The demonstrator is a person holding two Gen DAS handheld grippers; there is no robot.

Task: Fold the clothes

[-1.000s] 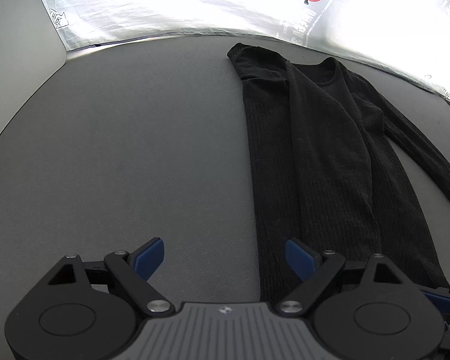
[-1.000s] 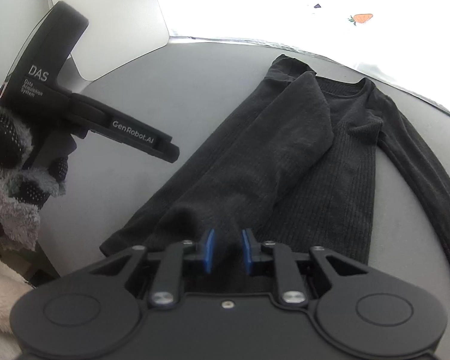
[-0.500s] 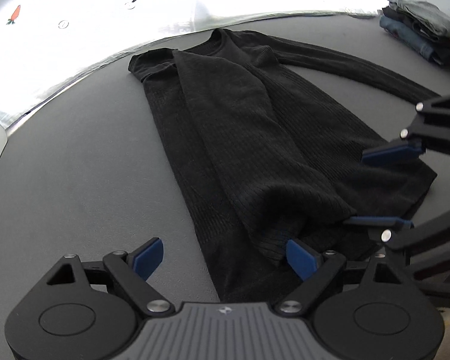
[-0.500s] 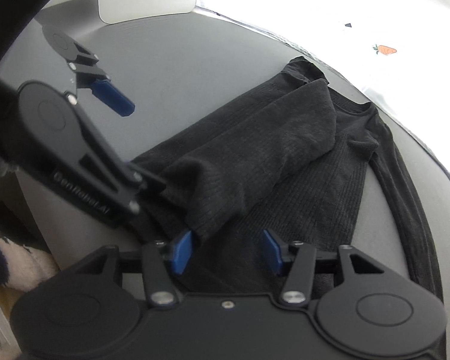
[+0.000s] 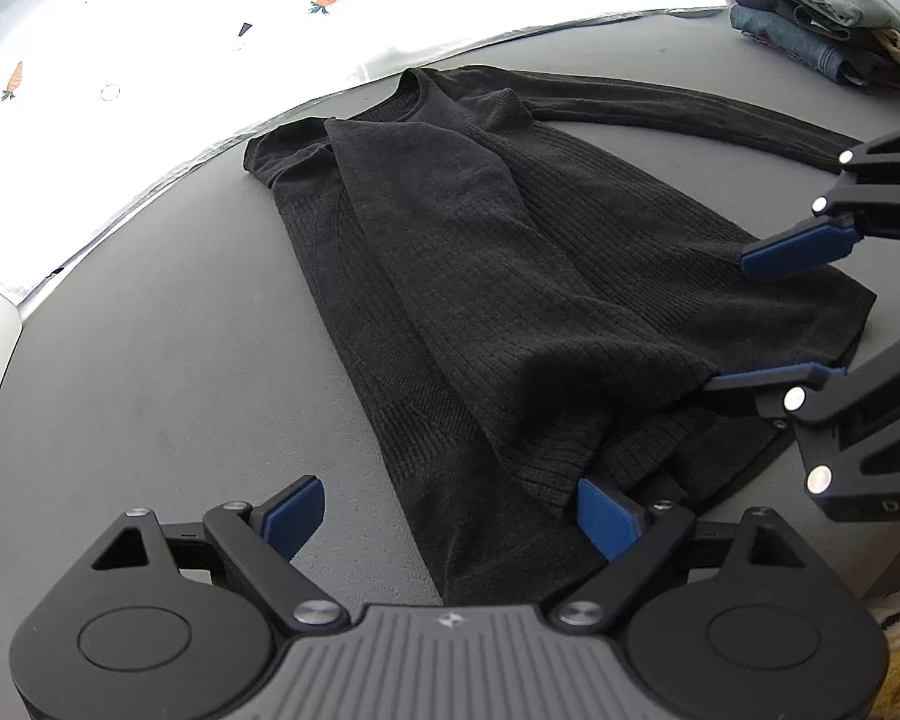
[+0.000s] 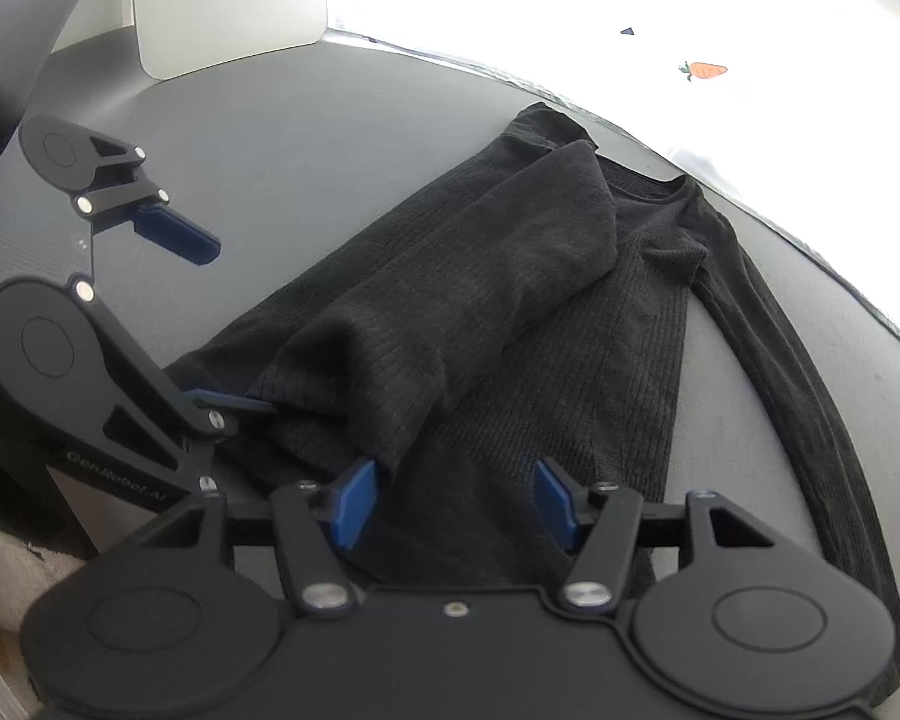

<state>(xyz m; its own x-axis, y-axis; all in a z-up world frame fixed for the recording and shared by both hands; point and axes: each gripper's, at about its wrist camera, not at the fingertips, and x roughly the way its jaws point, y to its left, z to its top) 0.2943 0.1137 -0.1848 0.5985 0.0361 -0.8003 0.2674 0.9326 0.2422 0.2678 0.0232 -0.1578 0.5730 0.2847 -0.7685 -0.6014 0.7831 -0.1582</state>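
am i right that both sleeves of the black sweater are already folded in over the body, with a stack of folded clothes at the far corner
Not quite. Only one sleeve of the black sweater lies folded over the body; the other sleeve still stretches out flat on the table, as the left wrist view shows. The stack of folded clothes is at the far corner.

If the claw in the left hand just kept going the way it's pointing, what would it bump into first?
Most likely the black long-sleeved top lying on the grey table. The left gripper points down at the top's lower end, jaws wide, the folded-over part just ahead. Depth is hard to judge, so the exact spot is unsure.
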